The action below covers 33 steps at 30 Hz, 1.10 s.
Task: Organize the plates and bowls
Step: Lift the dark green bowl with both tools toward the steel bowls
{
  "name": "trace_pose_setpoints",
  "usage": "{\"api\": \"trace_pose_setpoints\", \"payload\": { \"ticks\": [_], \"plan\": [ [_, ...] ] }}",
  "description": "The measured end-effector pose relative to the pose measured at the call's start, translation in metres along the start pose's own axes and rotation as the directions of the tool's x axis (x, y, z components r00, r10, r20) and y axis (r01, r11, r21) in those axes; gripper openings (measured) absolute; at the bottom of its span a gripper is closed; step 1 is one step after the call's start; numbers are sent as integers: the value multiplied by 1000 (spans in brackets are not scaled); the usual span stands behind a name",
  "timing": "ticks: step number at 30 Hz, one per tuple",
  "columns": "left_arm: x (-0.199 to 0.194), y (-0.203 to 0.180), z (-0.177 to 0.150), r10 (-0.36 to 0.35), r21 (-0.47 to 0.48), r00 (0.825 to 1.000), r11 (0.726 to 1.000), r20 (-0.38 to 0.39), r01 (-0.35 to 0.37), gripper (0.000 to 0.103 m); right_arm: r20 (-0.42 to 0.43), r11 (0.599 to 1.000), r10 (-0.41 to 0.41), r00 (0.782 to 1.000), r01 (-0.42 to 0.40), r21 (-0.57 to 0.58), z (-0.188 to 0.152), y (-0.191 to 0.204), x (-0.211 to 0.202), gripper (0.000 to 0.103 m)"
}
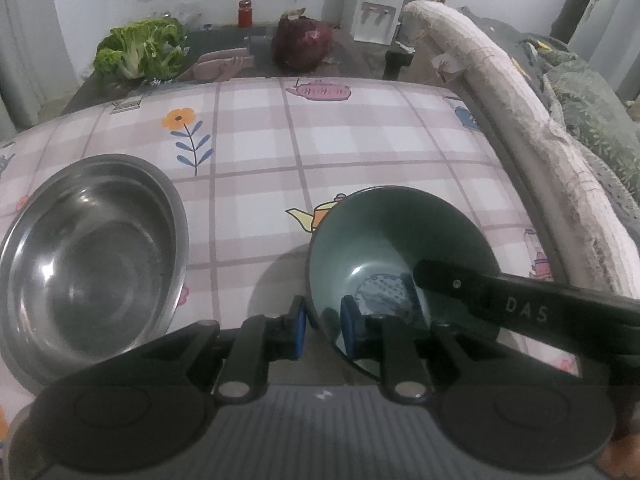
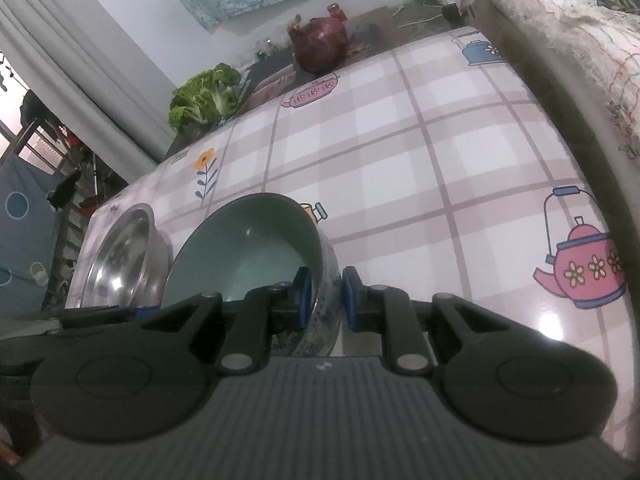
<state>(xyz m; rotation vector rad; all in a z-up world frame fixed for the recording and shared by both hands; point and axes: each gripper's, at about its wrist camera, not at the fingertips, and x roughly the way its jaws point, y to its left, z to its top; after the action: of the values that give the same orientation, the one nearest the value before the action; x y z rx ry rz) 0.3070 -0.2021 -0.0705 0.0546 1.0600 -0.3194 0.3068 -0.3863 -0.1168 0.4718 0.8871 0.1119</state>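
A green-lined ceramic bowl (image 1: 396, 248) with a patterned outside (image 2: 248, 248) sits on the checked tablecloth (image 1: 360, 152). My left gripper (image 1: 323, 330) is shut on its near-left rim, one blue pad inside and one outside. My right gripper (image 2: 323, 300) is shut on the bowl's right rim in the same way; in the left wrist view its black finger (image 1: 452, 280) reaches into the bowl from the right. A steel bowl (image 1: 88, 264) stands to the left, also visible in the right wrist view as the steel bowl (image 2: 120, 264) beside the green one.
At the table's far end lie a green leafy vegetable (image 1: 140, 52), a red cabbage (image 1: 302, 42) and a red jar (image 1: 245, 13). A padded sofa arm (image 1: 520, 120) runs along the right edge. A white dispenser (image 1: 376, 12) stands behind.
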Motion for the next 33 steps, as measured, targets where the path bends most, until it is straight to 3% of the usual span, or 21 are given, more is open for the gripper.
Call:
{"api": "trace_pose_setpoints", "payload": {
  "ticks": [33],
  "plan": [
    [-5, -7, 4, -3, -8, 1000, 1000, 12, 3, 21, 19, 999, -35, 999, 35, -25, 2, 7, -3, 18]
  ]
}}
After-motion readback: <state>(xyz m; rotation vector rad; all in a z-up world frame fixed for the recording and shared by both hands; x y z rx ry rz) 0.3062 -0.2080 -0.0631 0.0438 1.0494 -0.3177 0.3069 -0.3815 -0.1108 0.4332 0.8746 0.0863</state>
